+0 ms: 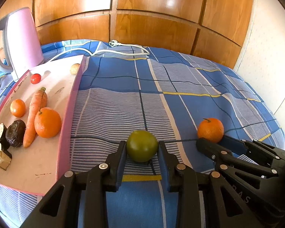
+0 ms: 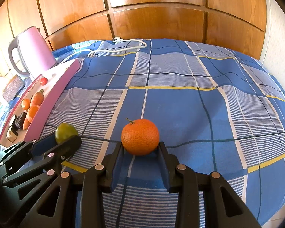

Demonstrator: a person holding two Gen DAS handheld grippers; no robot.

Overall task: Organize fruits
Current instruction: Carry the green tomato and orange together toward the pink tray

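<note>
The left gripper [image 1: 142, 148] brackets the green fruit [image 1: 142, 146] and the right gripper [image 2: 140, 148] the mandarin [image 2: 140, 136], fingertips seemingly touching, both resting on the bedspread [image 2: 180, 98]; off-centre closure could roll either away.

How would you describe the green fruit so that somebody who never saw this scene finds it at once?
Start at the blue checked bedcover and find the pink tray on its left side. Just right of the tray, on the cloth itself, the green fruit sits between the fingers of the left gripper. It is the only green thing; the fruit beside it is an orange.
</note>
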